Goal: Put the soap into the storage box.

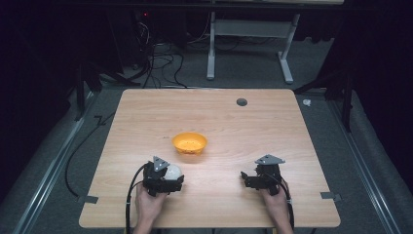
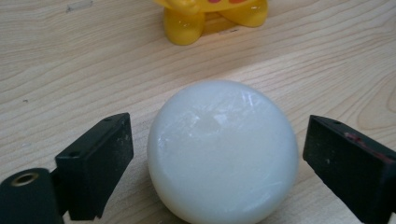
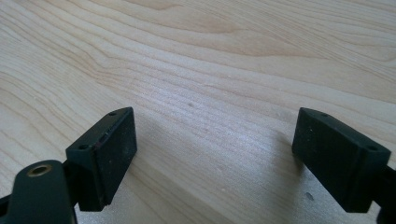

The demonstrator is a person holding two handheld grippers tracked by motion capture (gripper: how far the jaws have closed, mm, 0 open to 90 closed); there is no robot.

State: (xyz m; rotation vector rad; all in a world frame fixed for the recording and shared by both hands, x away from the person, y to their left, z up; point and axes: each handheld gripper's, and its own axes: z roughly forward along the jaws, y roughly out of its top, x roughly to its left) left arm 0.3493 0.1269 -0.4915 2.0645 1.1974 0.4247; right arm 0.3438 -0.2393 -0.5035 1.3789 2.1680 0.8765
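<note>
On the near left of the wooden table [image 1: 146,117], a white ball [image 2: 223,151] sits between the wide-set jaws of the left gripper [image 2: 217,163], with a gap showing on each side, so neither pad presses on it. Just beyond it stands a yellow bowl [image 1: 189,143], near the table's middle. The right gripper [image 3: 215,156], at the near right, hovers over bare wood with its jaws spread wide and nothing between them.
</note>
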